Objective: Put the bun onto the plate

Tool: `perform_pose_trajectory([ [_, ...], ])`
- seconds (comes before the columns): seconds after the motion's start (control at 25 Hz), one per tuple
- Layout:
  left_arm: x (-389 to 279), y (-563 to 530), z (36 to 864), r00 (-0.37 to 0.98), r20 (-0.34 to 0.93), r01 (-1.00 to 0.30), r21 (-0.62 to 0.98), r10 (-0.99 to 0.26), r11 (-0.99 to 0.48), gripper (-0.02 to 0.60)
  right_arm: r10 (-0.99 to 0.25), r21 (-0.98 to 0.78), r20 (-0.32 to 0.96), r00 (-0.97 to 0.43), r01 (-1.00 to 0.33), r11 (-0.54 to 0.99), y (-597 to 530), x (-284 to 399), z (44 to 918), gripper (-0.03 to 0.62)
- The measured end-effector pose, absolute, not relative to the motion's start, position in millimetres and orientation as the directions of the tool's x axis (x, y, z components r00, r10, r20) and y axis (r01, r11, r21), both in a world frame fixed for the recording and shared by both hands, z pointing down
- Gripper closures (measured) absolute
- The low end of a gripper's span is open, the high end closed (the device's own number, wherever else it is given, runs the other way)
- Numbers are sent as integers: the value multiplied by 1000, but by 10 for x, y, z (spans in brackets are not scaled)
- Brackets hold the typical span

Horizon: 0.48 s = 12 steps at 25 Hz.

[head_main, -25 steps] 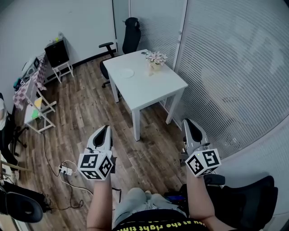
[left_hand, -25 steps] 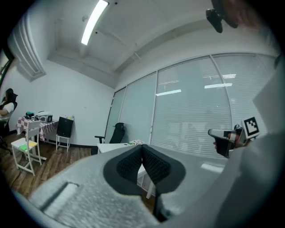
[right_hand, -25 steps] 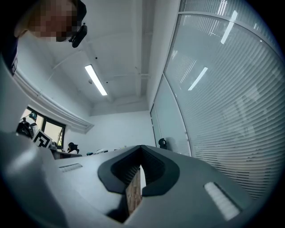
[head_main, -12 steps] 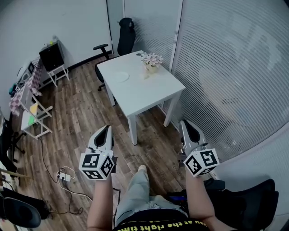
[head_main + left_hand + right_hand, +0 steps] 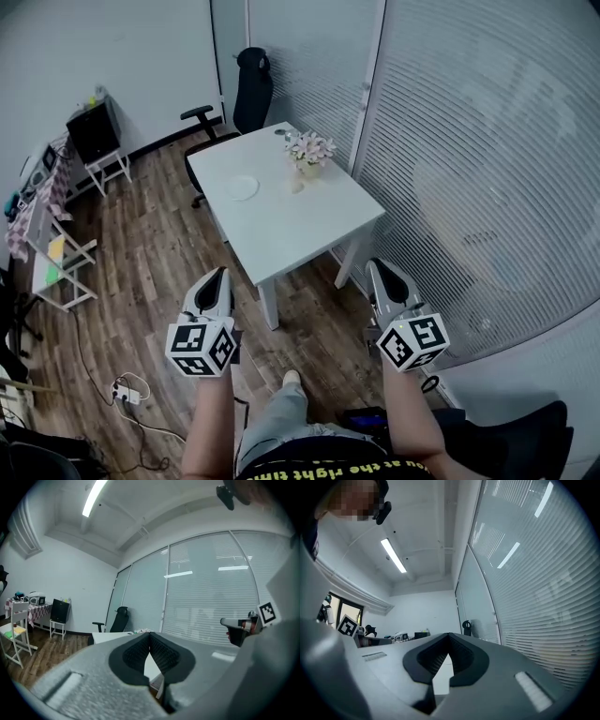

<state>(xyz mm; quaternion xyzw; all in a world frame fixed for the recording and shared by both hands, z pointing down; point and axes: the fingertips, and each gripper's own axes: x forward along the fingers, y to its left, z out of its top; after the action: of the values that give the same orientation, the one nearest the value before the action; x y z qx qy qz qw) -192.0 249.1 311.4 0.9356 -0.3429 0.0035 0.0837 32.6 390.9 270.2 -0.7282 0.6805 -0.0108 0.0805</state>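
Head view first: I'm standing well short of the white counter, with the left gripper and right gripper both held level and pointing at it. The plate sits on the counter's left half, roughly straight ahead of my left hand. Just right of it, beside the flower pot, there's a small pale blob. I take that for the bun, but it's too small to be sure, and I can't read any long axis. It lies about midway between my two hands, so neither is clearly nearer, and both are well apart from it.

Left gripper view: the fingers are pressed together at the tips with nothing between them. The counter peeks out just left of them, far ahead.

Right gripper view: same story, fingers closed and empty, and no bun or plate that I can make out. My read is that the reach goes forward and slightly inward for either hand.
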Motion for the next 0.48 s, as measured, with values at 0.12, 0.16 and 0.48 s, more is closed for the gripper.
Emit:
perform_pose_trajectory([
  [0.12, -1762, 2126, 3077, 762, 70, -647, 153, -644, -747, 580, -993, -135, -93, 70, -989, -57, 3559, 491, 2659, 589],
  [0.16, -1717, 2015, 3066, 760, 72, -648, 151, -646, -746, 580, -993, -137, -93, 69, -989, -56, 3451, 543, 2653, 588],
  [0.48, -1484, 1262, 3001, 745, 65, -665, 150, -664, -732, 580, -994, -150, -93, 58, -988, -44, 2664, 847, 2640, 588],
])
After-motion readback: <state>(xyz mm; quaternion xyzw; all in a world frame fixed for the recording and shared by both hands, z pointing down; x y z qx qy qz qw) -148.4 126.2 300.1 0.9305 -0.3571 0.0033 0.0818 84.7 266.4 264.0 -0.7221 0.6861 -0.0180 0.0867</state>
